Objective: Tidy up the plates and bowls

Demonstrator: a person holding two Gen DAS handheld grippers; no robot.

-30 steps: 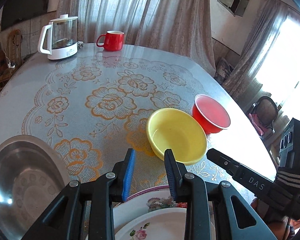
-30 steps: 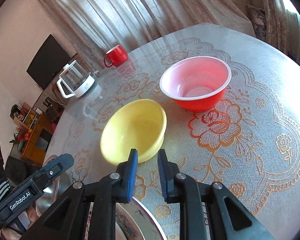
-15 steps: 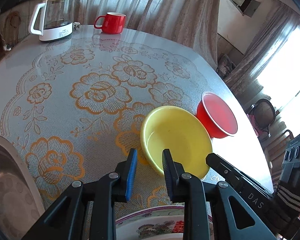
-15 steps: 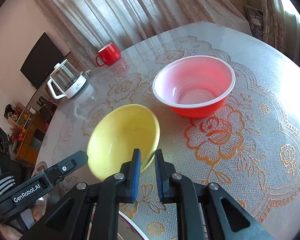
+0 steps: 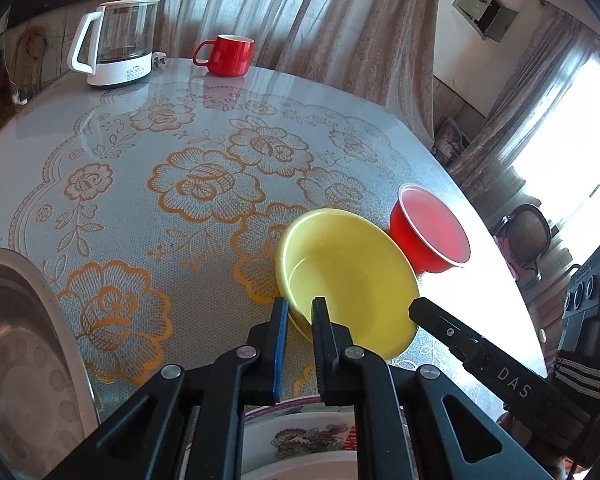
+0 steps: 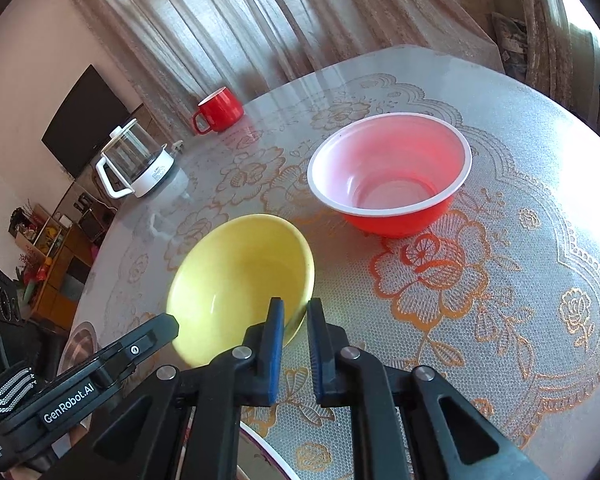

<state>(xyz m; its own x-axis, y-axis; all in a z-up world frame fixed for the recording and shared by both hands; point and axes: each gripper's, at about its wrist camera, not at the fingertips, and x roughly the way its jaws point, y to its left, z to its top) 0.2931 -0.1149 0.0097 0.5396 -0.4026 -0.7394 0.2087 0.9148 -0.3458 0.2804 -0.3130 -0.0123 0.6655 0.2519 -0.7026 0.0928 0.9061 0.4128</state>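
While both grippers close in on the yellow bowl, its near side now tips up off the table. Left gripper and right gripper each pinch its rim, ready to lift toward the red bowl.

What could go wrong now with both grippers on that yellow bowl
The round yellow plastic bowl looks tilted, pinched at its near rim by the left gripper and right gripper; uneven pulls could make it slip. The red plastic bowl with white rim sits beside it near the table edge and might get knocked off.
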